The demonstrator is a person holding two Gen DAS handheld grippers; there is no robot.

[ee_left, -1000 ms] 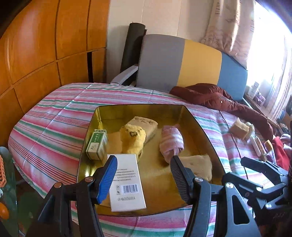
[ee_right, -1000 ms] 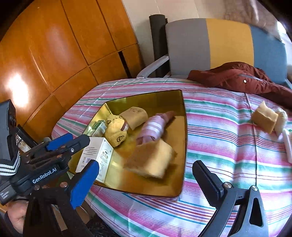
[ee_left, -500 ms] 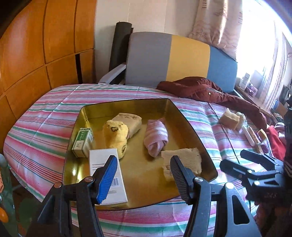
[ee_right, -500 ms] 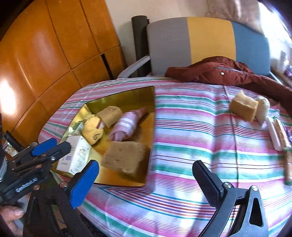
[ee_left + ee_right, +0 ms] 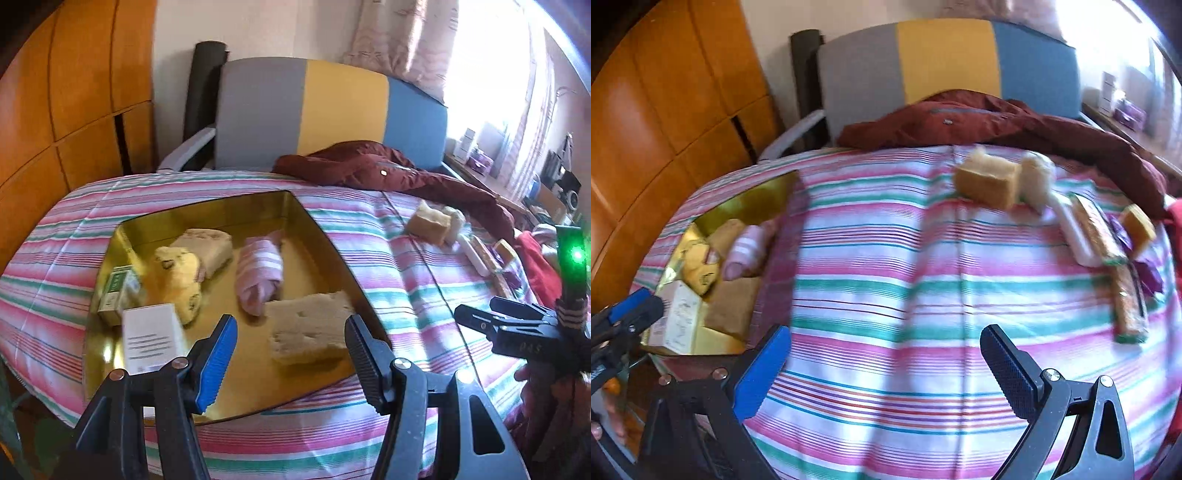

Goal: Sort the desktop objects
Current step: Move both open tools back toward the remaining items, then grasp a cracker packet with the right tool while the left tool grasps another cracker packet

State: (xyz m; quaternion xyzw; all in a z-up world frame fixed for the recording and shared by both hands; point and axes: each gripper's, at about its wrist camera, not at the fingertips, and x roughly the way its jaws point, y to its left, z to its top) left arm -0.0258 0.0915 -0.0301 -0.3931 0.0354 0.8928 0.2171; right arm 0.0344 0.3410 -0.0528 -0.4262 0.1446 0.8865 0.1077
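Observation:
A gold tray (image 5: 328,254) lies on the striped cloth and holds a white box (image 5: 151,336), a green box (image 5: 114,291), a yellow sock roll (image 5: 179,280), a beige roll (image 5: 207,245), a pink striped roll (image 5: 260,275) and a tan sponge (image 5: 306,338). My left gripper (image 5: 288,354) is open and empty above the tray's near edge. My right gripper (image 5: 886,365) is open and empty over the bare cloth, right of the tray (image 5: 757,197). A tan sponge (image 5: 988,181), a white fluffy roll (image 5: 1036,179), a white bar (image 5: 1071,229), snack bars (image 5: 1126,299) and a small yellow block (image 5: 1137,225) lie at the far right.
A maroon jacket (image 5: 997,118) is heaped along the far edge before a grey, yellow and blue chair back (image 5: 332,110). Wooden cabinet panels (image 5: 74,92) stand to the left. The cloth-covered table drops off at the near edge. The right gripper (image 5: 517,328) shows at right.
Both grippers have swung to the right. The tray has slid to the left in both views and the loose items at the far right have come closer in the right wrist view.

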